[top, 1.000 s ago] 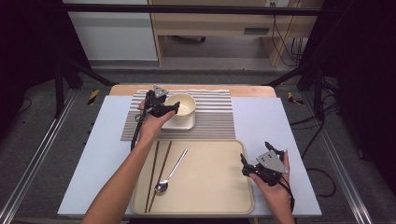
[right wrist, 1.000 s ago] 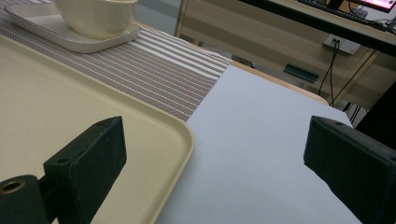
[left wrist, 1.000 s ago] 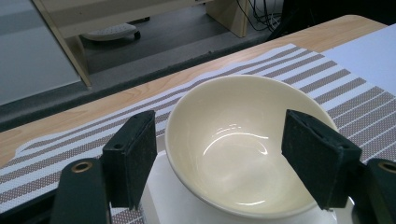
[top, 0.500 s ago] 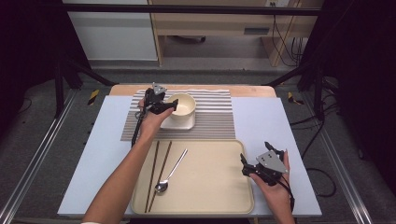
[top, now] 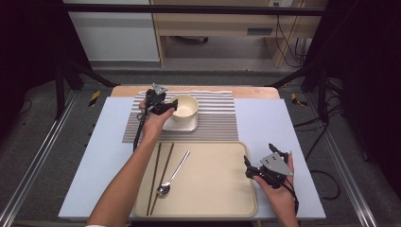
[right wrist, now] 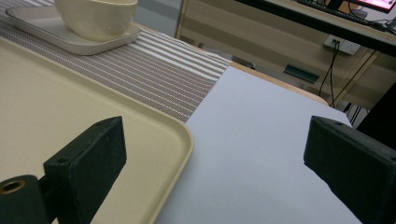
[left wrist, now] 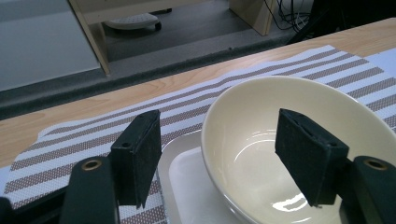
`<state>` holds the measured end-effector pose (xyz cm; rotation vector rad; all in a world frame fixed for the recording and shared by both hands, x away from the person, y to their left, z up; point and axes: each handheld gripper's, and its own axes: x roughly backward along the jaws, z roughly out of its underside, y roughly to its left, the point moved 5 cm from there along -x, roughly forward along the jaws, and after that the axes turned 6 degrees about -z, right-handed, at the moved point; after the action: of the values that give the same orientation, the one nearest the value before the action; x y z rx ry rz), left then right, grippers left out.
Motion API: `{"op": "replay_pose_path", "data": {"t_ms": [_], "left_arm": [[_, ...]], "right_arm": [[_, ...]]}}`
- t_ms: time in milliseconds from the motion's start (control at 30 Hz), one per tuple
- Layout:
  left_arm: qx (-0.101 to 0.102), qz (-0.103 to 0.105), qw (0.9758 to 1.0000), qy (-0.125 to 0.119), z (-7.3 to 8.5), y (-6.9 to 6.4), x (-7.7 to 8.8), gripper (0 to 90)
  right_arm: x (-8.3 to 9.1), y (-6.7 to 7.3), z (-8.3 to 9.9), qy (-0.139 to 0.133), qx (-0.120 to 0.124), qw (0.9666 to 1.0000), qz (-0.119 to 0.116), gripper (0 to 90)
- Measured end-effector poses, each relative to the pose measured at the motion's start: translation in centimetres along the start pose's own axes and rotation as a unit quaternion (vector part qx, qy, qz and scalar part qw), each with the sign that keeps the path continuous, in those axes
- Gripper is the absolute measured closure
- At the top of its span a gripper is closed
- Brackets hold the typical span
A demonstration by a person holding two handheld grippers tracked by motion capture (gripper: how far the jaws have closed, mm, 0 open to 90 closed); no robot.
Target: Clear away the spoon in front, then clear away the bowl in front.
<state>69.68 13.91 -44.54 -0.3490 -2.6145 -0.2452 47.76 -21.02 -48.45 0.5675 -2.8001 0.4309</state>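
Left tongs (top: pixel 173 108): held over the far left of the desk, at the near-left rim of the bowl. In the left gripper view the jaws stand apart, one outside the rim and one over the bowl's hollow, neither pad pressed to the wall.
Right tongs (top: pixel 247 166): held low at the right edge of the tray, jaws spread wide with nothing between them. In the right gripper view one jaw hangs over the tray's corner and the other over the pale mat.
Bowl (top: pixel 184 107): cream, upright and empty, standing on a small white square plate (top: pixel 181 126).
Striped mat (top: pixel 215 118): brown and white, lying at the far side of the desk under the plate and bowl, its far edge wavy.
Tray (top: pixel 213 184): cream with rounded corners, at the near middle of the desk, just in front of the striped mat.
Chopsticks (top: pixel 159 175): a dark pair lying side by side lengthwise in the left part of the tray.
Spoon (top: pixel 173 174): metal, just right of the chopsticks, bowl end toward the person.
Desk (top: pixel 265 92): wooden, mostly covered by a pale blue sheet (top: pixel 265 124).
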Motion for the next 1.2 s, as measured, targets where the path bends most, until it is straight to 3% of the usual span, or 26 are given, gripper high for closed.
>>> {"op": "replay_pose_path", "data": {"t_ms": [433, 567, 633, 733, 800, 867, 1033, 1200], "left_arm": [[0.016, 0.001, 0.9997, 0.017, 0.8, 0.2, -0.9, 31.4], [0.008, -0.010, 0.9999, 0.006, -0.1, 0.3, 0.0, 33.5], [0.003, -0.009, 0.9999, 0.012, -0.7, 0.3, 0.3, 33.2], [-0.008, -0.013, 0.9999, -0.005, -1.8, -0.1, 0.8, 33.2], [-0.018, -0.019, 0.9996, 0.006, -1.9, 0.1, 0.6, 33.0], [-0.008, -0.014, 0.9998, 0.009, -1.7, 0.3, 0.3, 33.0], [-0.012, -0.005, 0.9995, 0.029, -0.7, 0.1, -0.3, 35.5], [-0.001, -0.009, 0.9988, 0.048, 0.4, -0.4, -0.8, 40.7]], "right_arm": [[0.0, 0.0, 0.0, 0.000, 0.001, 1.0000, 0.000, 6.0], [0.0, -0.1, 0.0, -0.001, -0.001, 1.0000, 0.000, 6.0], [0.0, -0.1, -0.1, -0.001, 0.000, 1.0000, -0.001, 6.0], [0.0, 0.0, -0.1, -0.001, 0.001, 1.0000, -0.002, 5.9], [0.0, 0.0, 0.0, 0.000, 0.002, 1.0000, -0.003, 5.6], [0.1, 0.0, 0.0, 0.001, 0.001, 1.0000, -0.002, 5.6], [0.0, -0.1, 0.0, 0.000, -0.001, 1.0000, -0.002, 5.6], [0.0, 0.0, 0.0, 0.002, -0.001, 1.0000, -0.004, 5.6]]}}
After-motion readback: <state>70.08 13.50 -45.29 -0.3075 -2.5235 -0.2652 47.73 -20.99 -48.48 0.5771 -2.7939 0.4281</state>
